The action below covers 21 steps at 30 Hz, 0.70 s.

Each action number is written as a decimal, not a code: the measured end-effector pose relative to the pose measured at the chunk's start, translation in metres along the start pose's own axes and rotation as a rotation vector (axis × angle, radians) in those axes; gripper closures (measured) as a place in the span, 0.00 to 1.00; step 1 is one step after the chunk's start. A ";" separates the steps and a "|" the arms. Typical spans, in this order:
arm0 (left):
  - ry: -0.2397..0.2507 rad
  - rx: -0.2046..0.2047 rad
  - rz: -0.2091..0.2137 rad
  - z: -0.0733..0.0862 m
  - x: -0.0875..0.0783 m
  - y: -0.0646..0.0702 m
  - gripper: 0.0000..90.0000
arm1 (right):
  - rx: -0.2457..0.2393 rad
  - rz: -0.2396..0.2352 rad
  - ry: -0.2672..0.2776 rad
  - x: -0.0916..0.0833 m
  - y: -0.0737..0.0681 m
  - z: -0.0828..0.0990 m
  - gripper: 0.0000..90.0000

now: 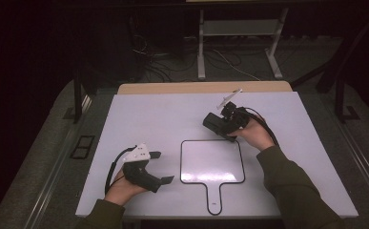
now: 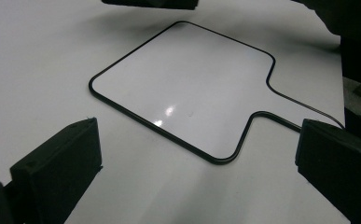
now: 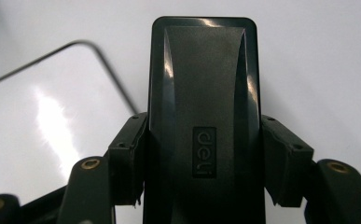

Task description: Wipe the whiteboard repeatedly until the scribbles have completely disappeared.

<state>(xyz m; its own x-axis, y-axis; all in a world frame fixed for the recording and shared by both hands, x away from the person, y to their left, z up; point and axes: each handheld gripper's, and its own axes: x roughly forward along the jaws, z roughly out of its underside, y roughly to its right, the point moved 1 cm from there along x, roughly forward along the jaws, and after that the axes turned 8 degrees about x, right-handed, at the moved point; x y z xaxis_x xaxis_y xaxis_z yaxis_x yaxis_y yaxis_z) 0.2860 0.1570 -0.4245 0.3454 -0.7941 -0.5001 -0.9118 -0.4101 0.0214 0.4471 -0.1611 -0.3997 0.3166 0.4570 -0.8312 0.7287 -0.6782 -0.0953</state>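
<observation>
white table (image 1: 139, 114) | left tongs (image 1: 164, 167): spread wide, empty | right tongs (image 1: 220, 125): clamped on black eraser (image 3: 204, 107) beside whiteboard (image 1: 212, 162)

Between the left gripper (image 2: 197, 177)'s two wide-apart black fingers (image 2: 57, 163), a black-rimmed whiteboard paddle (image 2: 183, 88) lies flat on the white table (image 2: 33, 56), its handle running off right.

Olive-green sleeves (image 1: 292, 183); black grippers with blocky jaws, brass screws, trailing cables and grey plates.

An eraser (image 1: 216, 124), probably, hangs above the table (image 1: 148, 109), behind the whiteboard (image 1: 211, 161).
</observation>
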 end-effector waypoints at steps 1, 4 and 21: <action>-0.002 0.003 0.001 0.000 0.000 0.000 0.00 | 0.008 0.003 0.001 0.002 0.003 -0.004 0.43; -0.002 0.003 0.001 0.000 0.000 0.000 0.00 | 0.018 0.004 0.009 0.008 0.010 -0.014 0.43; 0.000 0.007 0.003 0.000 -0.002 -0.001 0.00 | 0.066 0.008 -0.050 0.050 0.032 -0.044 0.43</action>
<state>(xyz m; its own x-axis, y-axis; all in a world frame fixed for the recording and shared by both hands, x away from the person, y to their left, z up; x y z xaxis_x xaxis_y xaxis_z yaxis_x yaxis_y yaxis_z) 0.2860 0.1589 -0.4237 0.3425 -0.7952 -0.5004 -0.9143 -0.4046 0.0171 0.5132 -0.1340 -0.4204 0.2903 0.4234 -0.8582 0.6843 -0.7187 -0.1231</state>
